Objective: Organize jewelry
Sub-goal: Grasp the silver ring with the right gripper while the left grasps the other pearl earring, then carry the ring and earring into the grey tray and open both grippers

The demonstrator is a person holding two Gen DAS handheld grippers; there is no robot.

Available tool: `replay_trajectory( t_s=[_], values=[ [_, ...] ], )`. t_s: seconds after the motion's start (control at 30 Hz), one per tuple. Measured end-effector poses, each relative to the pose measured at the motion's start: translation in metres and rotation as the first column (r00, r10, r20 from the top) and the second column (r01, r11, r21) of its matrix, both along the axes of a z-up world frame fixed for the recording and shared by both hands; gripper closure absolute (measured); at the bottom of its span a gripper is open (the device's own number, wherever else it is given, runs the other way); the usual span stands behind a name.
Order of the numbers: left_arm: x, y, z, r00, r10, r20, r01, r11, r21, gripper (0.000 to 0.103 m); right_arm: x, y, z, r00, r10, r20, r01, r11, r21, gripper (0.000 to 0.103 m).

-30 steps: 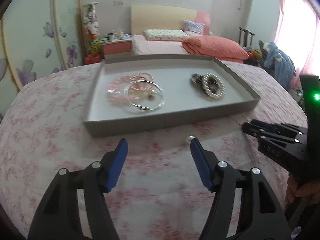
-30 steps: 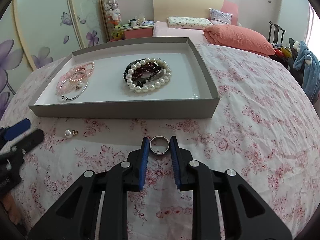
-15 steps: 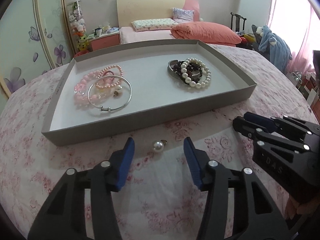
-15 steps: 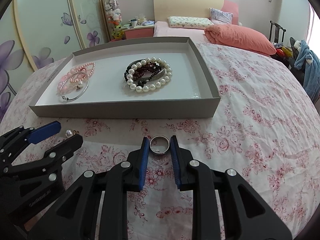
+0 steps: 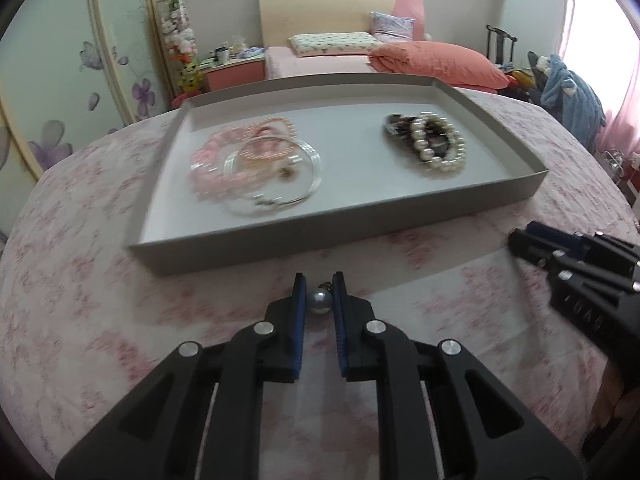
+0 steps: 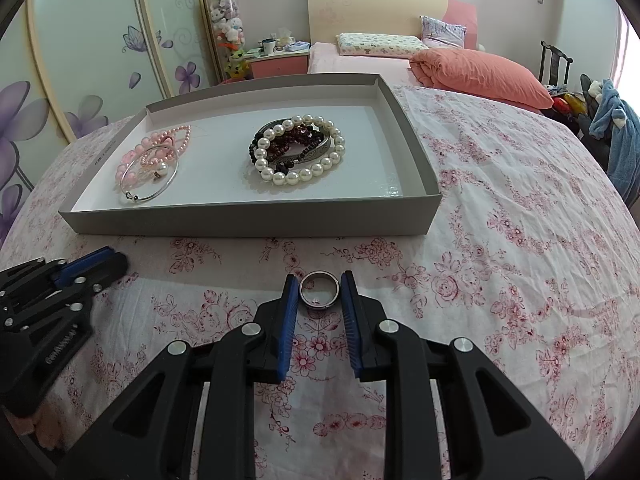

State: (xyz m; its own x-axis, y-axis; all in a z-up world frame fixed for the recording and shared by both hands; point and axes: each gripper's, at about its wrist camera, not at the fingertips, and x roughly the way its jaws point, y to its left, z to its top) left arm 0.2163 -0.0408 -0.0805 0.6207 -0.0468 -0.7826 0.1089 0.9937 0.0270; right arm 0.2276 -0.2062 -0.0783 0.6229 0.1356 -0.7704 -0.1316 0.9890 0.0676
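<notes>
Before the tray (image 6: pixel 248 222), the left gripper (image 5: pixel 319 294) is pinching a pearl (image 5: pixel 319 302) and the right gripper (image 6: pixel 319 294) a ring (image 6: pixel 319 291), both likely bound for the tray.

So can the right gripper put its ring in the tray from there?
Probably yes. The right gripper, shut on the ring, faces the open tray; only its low front wall lies between them.
</notes>
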Motion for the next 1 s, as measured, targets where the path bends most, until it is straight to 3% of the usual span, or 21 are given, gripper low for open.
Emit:
replay_trajectory(
  t_s=[0.2, 1.0],
  values=[
    [-0.005, 0.026, 0.001, 0.999, 0.052, 0.001, -0.052, 0.999, 0.004, 0.089, 0.0, 0.002, 0.0, 1.0, 0.01, 0.0, -0.01, 1.0, -0.003, 0.08],
    [-0.022, 0.04, 0.003, 0.994, 0.105, 0.001, -0.105, 0.994, -0.028, 0.089, -0.014, -0.001, 0.001, 1.0, 0.029, -0.001, -0.029, 0.998, 0.054, 0.08]
  ],
)
